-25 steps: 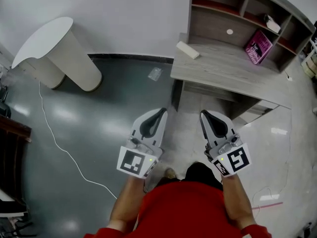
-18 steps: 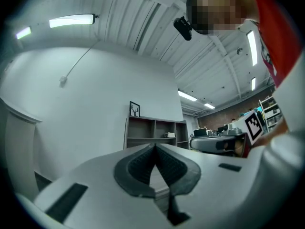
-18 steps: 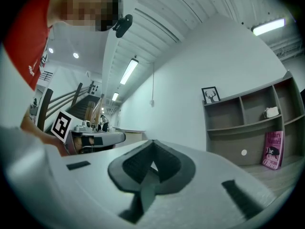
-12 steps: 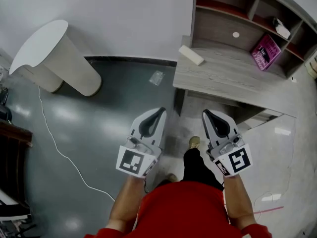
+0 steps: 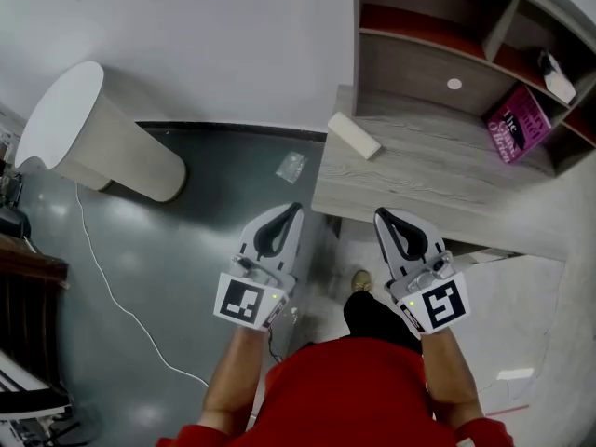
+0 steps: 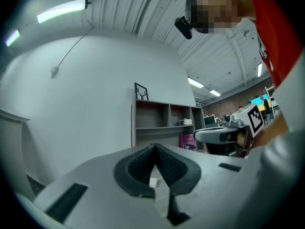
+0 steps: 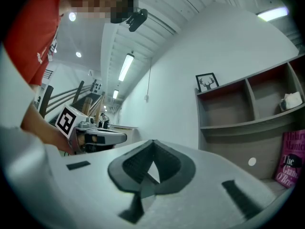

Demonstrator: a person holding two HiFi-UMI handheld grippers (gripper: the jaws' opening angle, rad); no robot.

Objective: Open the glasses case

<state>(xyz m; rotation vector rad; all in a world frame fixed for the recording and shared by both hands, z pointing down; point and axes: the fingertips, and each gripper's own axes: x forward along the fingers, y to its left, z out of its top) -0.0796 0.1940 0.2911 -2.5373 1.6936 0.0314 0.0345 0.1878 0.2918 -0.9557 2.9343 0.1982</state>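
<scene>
The glasses case point(image 5: 354, 135) is a pale, oblong box lying at the back left of the grey wooden desk point(image 5: 438, 180). In the left gripper view a small white piece of the glasses case point(image 6: 152, 182) shows through the gap below the jaw tips. My left gripper point(image 5: 296, 207) is shut and empty, held level just left of the desk's front corner. My right gripper point(image 5: 379, 214) is shut and empty too, with its tip at the desk's front edge. Both are well short of the case. The left gripper point(image 6: 154, 147) and the right gripper point(image 7: 153, 142) each have their pads together.
A shelf unit point(image 5: 419, 26) stands on the desk's back, with a pink book point(image 5: 518, 124) and a white object point(image 5: 559, 63) in it. On the floor to the left are a white round table point(image 5: 84, 128), a white cable point(image 5: 102, 277) and a clear scrap point(image 5: 291, 165).
The person has stepped toward the desk. Both grippers have travelled forward together and their tips now reach the desk's front edge. Both stayed shut.
</scene>
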